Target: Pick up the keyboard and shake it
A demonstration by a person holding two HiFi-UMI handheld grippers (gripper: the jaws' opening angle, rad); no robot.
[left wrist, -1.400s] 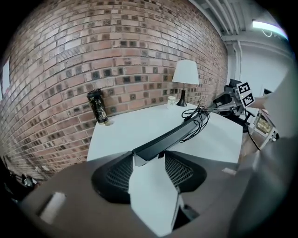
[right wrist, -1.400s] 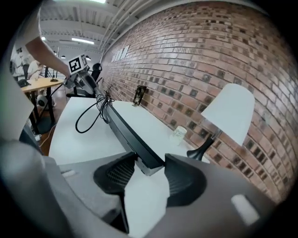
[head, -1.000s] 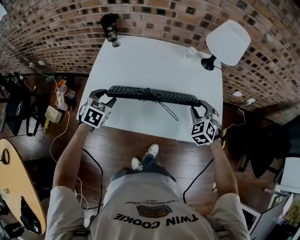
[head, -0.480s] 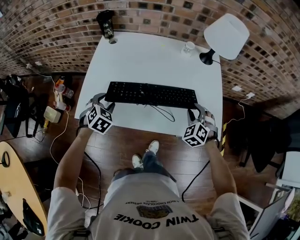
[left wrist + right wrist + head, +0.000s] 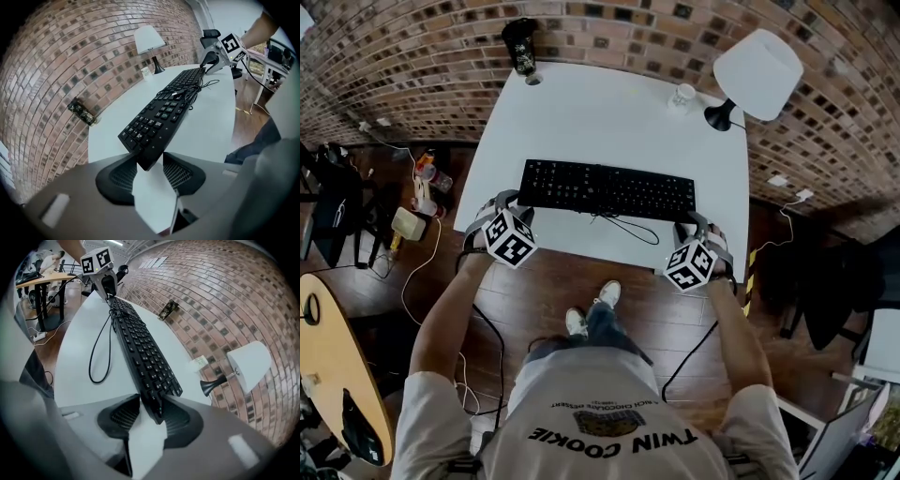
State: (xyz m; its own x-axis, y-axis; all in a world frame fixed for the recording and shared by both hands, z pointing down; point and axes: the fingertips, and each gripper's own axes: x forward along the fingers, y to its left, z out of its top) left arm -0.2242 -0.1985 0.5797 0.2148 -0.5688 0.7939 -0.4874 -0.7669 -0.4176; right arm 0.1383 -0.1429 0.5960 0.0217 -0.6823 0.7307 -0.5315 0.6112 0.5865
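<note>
Task partway, by my reading. The keyboard (image 5: 607,190) lies lengthwise across the near half of the table (image 5: 591,112), one end in each gripper. The left gripper (image 5: 149,158) has the keyboard's left corner wedged between its jaws, which are closing; both pads look to bear on the corner. The right gripper (image 5: 151,403) is clamped on the opposite end, with the edge seated deep between its pads. So the grasp looks made. I cannot tell whether the board is clear of the tabletop or resting on it; the right gripper view hints at a slight gap underneath. No shake can be read from a still, so lifting clear and shaking are counted as left to do. Materials: the keyboard is a long, thin, rigid slab of matte black plastic with low keys in close rows. Its cable (image 5: 628,225) is thin and limp, looped loose on the table near the front edge, and would likely swing in a shake. The tabletop is smooth, flat and white. The gripper pads are dark with a fine ribbed mesh face. Behind is a rough brick wall (image 5: 412,56), and a lamp (image 5: 757,73) with a white shade stands at the far right corner.
</note>
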